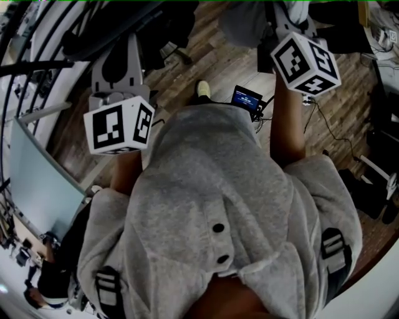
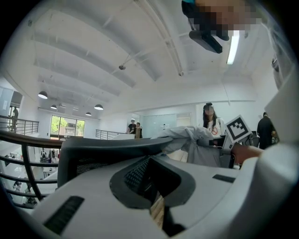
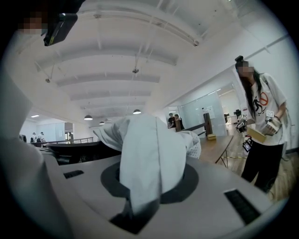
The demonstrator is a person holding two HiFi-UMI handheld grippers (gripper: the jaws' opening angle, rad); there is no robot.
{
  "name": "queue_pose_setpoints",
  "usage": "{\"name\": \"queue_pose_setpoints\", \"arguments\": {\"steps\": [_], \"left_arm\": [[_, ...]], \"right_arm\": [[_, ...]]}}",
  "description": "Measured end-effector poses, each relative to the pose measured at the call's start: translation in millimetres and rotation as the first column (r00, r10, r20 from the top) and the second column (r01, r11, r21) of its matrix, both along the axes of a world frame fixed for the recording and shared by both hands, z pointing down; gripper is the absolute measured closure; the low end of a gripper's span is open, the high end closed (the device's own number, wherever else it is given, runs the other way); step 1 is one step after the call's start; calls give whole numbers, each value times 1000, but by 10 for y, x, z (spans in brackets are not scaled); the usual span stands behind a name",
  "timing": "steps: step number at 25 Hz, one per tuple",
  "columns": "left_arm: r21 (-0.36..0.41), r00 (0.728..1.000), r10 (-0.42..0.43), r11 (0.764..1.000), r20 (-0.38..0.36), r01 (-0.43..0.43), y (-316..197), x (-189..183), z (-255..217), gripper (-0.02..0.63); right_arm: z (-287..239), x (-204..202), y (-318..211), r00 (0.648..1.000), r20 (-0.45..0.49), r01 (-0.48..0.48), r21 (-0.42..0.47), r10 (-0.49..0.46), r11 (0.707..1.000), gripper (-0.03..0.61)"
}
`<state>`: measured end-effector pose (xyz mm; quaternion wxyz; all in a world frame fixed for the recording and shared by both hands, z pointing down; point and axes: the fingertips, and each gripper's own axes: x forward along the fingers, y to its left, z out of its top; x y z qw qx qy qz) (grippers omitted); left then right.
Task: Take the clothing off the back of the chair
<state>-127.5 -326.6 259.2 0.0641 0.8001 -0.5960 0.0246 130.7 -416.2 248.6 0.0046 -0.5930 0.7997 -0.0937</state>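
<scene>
A pale grey garment point(image 3: 149, 144) hangs out of my right gripper point(image 3: 145, 183), whose jaws are shut on a fold of it. In the head view that gripper point(image 1: 283, 15) is at the top right, the garment point(image 1: 244, 25) bunched just left of it. The black chair back point(image 2: 100, 150) lies directly in front of my left gripper point(image 2: 150, 173). The left jaws are shut with nothing between them, only a thin slit showing the wooden floor. From the left gripper view the garment point(image 2: 198, 140) trails off the chair's right end toward the right gripper's marker cube point(image 2: 238, 128). My left gripper point(image 1: 117, 61) points at the chair point(image 1: 118, 31).
A person in a white T-shirt point(image 3: 261, 121) stands to the right beside a wooden table point(image 3: 224, 140). A small lit screen point(image 1: 246, 98) and cables lie on the wooden floor. A glass panel point(image 1: 37, 180) and railing point(image 2: 18, 140) are on the left.
</scene>
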Motion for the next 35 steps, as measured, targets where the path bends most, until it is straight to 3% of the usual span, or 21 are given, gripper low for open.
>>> {"name": "queue_pose_setpoints", "arguments": {"steps": [7,35], "left_arm": [[-8,1000,14,1000,12,-14,7,37,53,601],[-22,986,168,986,10,-167,919,199,132,601]], "right_arm": [[66,278,95,997,-39,-73,-6,72,997,477],[327,224,1582,989,-5,-145,-90,145,985,477]]}}
